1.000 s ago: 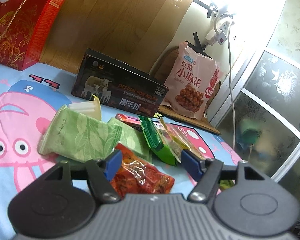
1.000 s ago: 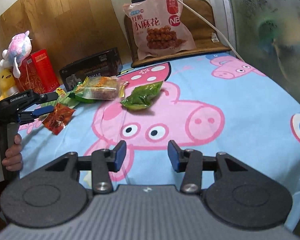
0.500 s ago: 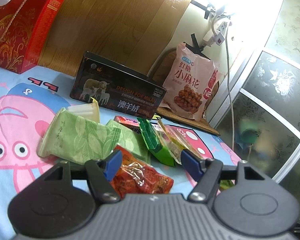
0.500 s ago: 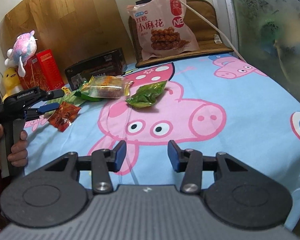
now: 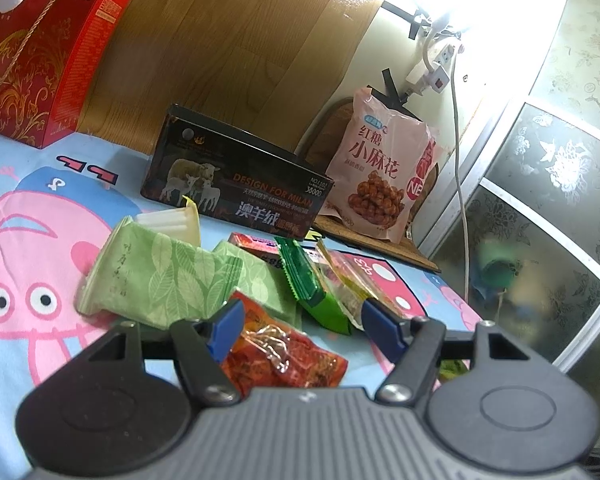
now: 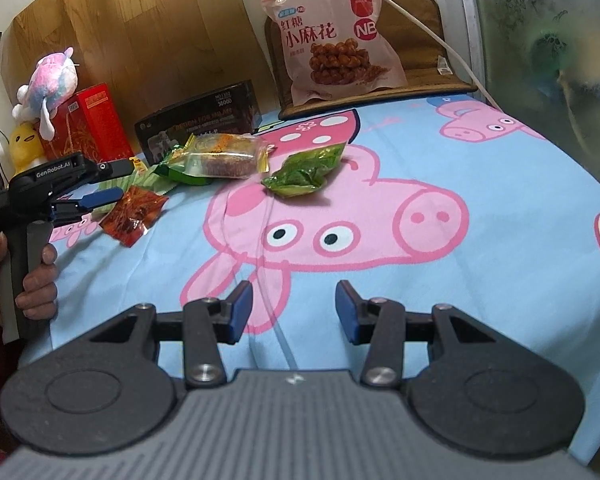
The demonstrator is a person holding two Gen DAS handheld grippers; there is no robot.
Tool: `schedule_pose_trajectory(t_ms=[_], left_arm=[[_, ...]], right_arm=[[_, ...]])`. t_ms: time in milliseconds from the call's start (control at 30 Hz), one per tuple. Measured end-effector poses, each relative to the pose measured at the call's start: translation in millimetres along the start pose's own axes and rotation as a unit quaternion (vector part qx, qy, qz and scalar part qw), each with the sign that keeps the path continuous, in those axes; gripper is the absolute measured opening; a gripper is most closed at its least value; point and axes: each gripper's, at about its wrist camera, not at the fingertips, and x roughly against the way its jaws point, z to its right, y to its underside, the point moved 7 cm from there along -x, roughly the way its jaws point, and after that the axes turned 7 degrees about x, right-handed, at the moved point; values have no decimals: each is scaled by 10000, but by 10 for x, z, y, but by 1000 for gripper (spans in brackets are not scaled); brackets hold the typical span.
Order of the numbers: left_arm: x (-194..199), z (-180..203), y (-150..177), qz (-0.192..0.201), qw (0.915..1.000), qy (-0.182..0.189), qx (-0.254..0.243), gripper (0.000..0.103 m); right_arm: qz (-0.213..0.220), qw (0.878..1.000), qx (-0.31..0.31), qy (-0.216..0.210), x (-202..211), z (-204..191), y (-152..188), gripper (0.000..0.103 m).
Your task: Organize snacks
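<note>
Two tools, both open | pig-print bedsheet [image 6: 480,216] carries snacks | pink twist-snack bag [image 6: 336,36] upright at back | black box [image 5: 236,184] behind snack pile [image 5: 236,276] | red packet [image 5: 284,356] between left tool [image 5: 302,330] fingers, untouched | right tool [image 6: 294,310] hovering, well short of green packet [image 6: 306,170]

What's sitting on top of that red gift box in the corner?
A pink-and-blue plush toy lies on the red gift box. A yellow plush stands beside it; the box's lower part is hidden behind the left gripper.
</note>
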Motion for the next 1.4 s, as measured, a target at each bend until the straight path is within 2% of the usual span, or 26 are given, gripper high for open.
schedule_pose_trajectory(t_ms=[200, 300, 1400], left_arm=[[0, 0, 0, 1, 10000, 1, 0, 67], [2, 1, -2, 12, 10000, -1, -1, 70], [37, 14, -6, 87, 9999, 29, -74, 70]], right_arm=[[-38, 10000, -30, 22, -9, 5, 14, 48], [-50, 10000, -20, 33, -15, -5, 10, 48], [-40, 9999, 85, 81, -17, -96, -11, 48]])
